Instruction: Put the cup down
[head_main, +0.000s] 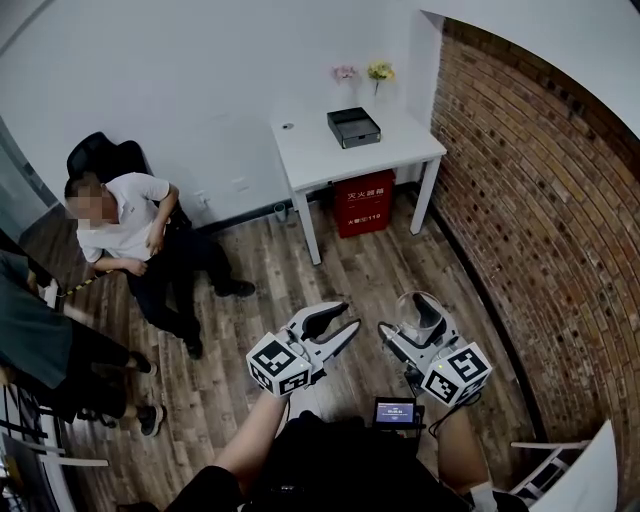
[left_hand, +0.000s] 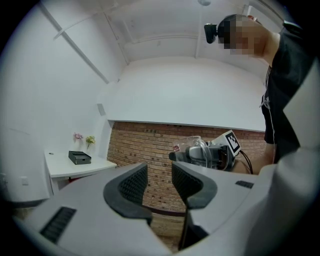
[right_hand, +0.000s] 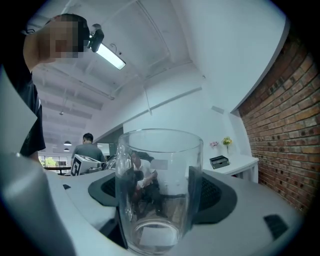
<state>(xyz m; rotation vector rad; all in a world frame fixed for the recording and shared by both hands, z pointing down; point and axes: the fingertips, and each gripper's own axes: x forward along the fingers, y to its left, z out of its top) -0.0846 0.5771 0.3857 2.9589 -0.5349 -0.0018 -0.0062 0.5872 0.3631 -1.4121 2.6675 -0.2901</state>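
Note:
A clear glass cup (right_hand: 160, 190) stands upright between the pads of my right gripper (right_hand: 161, 200), which is shut on it. In the head view the cup (head_main: 421, 312) is held above the wooden floor, in the right gripper (head_main: 412, 322). My left gripper (head_main: 348, 316) is beside it on the left, a short gap apart. Its jaws (left_hand: 159, 176) stand partly apart with nothing between them. From the left gripper view the cup (left_hand: 198, 150) shows to the right, in front of the brick wall. Both grippers point level.
A white table (head_main: 320, 150) stands at the far wall with a black tray (head_main: 353, 127) and small flowers (head_main: 378, 71) on it; a red box (head_main: 365, 203) sits beneath. A brick wall (head_main: 540, 220) runs along the right. A person (head_main: 130, 235) sits at the left.

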